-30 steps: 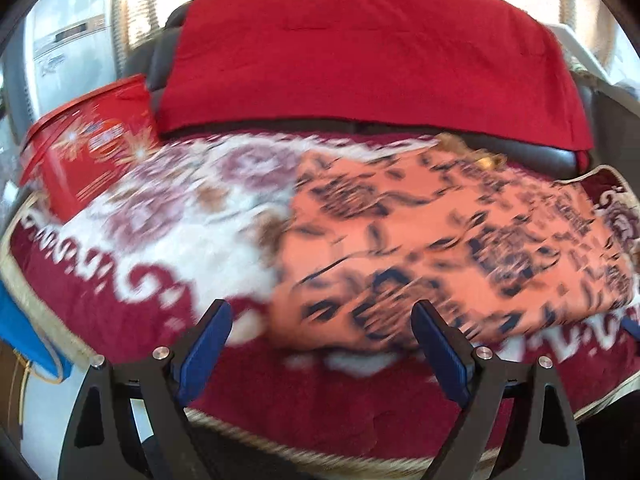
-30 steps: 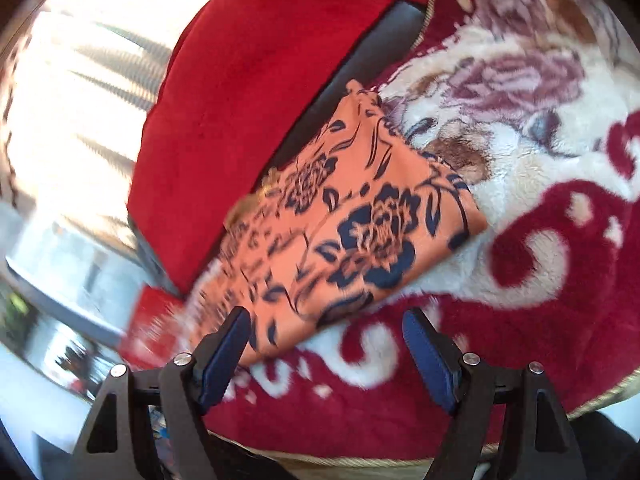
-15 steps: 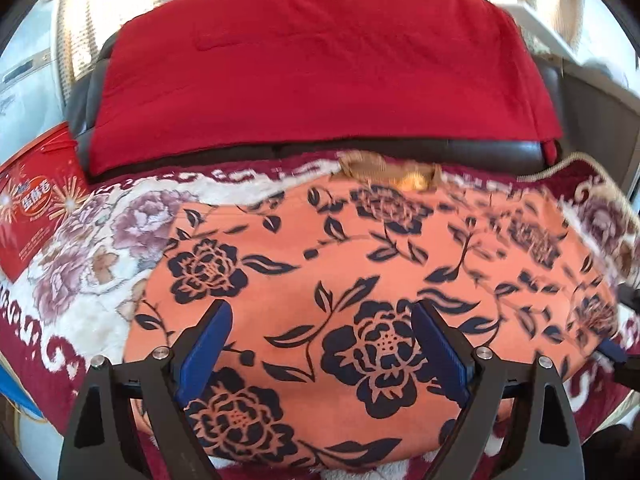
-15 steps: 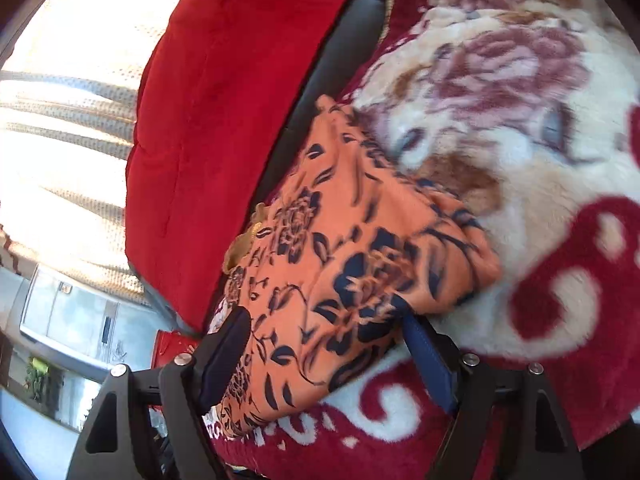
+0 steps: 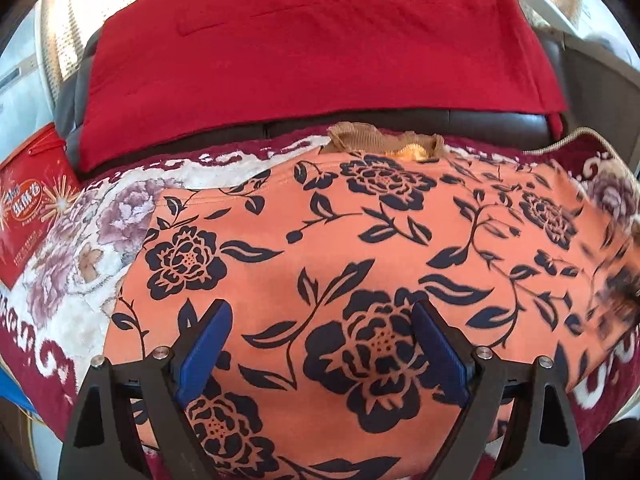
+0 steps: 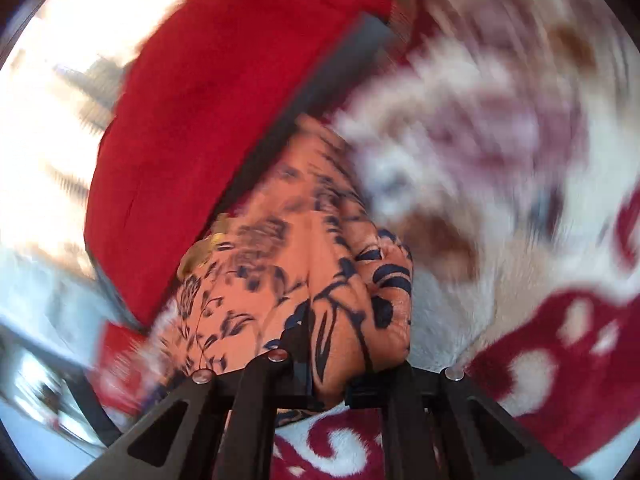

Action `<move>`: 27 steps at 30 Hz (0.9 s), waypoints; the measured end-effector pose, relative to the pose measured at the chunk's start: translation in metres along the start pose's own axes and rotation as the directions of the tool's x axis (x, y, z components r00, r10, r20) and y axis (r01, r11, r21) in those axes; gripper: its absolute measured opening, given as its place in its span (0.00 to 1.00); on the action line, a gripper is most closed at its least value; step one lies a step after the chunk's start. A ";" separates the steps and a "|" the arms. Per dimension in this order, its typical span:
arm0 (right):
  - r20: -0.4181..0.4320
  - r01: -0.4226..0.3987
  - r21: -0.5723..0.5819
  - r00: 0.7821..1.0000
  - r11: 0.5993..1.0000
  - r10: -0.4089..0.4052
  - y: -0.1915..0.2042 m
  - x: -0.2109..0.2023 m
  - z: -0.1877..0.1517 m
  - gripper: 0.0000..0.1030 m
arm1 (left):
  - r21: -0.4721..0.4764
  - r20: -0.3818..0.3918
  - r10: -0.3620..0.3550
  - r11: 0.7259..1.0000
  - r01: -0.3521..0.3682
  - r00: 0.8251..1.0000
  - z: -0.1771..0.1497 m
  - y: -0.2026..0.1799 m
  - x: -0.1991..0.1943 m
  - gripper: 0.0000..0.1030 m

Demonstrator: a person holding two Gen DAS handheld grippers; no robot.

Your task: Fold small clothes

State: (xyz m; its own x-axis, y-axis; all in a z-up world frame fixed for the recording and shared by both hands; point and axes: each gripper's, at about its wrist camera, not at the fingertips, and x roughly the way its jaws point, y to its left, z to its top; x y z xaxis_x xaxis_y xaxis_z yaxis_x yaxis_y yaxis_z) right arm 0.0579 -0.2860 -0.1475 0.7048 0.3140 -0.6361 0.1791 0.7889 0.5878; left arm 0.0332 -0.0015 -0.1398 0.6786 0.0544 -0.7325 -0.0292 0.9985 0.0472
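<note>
One orange floral garment [image 5: 360, 248]: right gripper [image 6: 332, 344] clenched on its bunched corner, left gripper [image 5: 320, 344] spread wide over its middle.

Orange garment [image 5: 360, 248] with navy flowers, spread flat, one corner bunched

Light: bright daylight from behind the red cushion [image 5: 312, 52], where the background washes out to white.
Left wrist view: sharp over most of the orange flowered cloth [image 5: 340, 248]; its far right end smears.
Right wrist view: heavy motion blur across the patterned blanket [image 6: 500, 128] and background; only the cloth near the fingers stays fairly crisp.
Shadows: soft and faint.
Edges: strong fisheye bending, dark round rim.
</note>
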 end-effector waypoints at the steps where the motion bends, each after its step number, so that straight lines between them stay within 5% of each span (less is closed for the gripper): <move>1: 0.027 0.016 -0.048 1.000 0.999 -0.014 0.009 -0.008 -0.001 0.10 | -0.005 0.012 0.004 1.000 -0.004 1.000 -0.001 0.002 -0.002 0.89; 3: 0.000 0.046 -0.024 0.999 0.999 -0.046 -0.002 0.001 -0.003 0.15 | -0.023 0.015 0.014 1.000 -0.014 1.000 0.000 0.005 -0.003 0.89; 5: -0.104 0.035 0.142 0.994 0.989 -0.020 -0.035 0.025 -0.007 0.19 | -0.034 -0.006 0.009 0.999 -0.009 1.000 0.001 0.005 0.000 0.89; 8: -0.065 -0.031 0.185 0.997 0.982 0.043 -0.043 0.016 -0.009 0.31 | -0.027 0.001 0.010 1.000 -0.010 1.000 0.001 0.006 -0.002 0.89; 10: -0.061 -0.064 0.181 0.995 0.981 0.076 -0.038 0.014 -0.008 0.67 | -0.023 0.001 0.009 1.000 -0.009 1.000 0.000 0.007 0.000 0.89; 11: -0.053 -0.089 0.179 0.994 0.980 0.100 -0.035 0.013 -0.007 0.72 | -0.029 -0.002 0.006 1.000 -0.006 1.000 0.000 0.007 0.001 0.89; 22: -0.030 -0.091 0.145 0.995 0.985 0.096 -0.007 0.029 0.002 0.70 | -0.079 0.033 -0.016 0.997 0.019 0.999 0.008 0.017 -0.010 0.89; 27: -0.045 -0.050 0.158 0.997 0.986 0.058 -0.007 0.045 0.004 0.70 | -0.100 -0.056 -0.030 0.995 0.024 0.998 0.004 0.019 0.014 0.89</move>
State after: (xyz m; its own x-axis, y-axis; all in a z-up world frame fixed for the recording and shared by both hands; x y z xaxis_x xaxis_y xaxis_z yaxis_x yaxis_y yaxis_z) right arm 0.0908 -0.2796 -0.1787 0.6823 0.3826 -0.6230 0.2500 0.6787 0.6906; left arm 0.0457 0.0183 -0.1465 0.6368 0.0253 -0.7706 -0.0866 0.9955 -0.0388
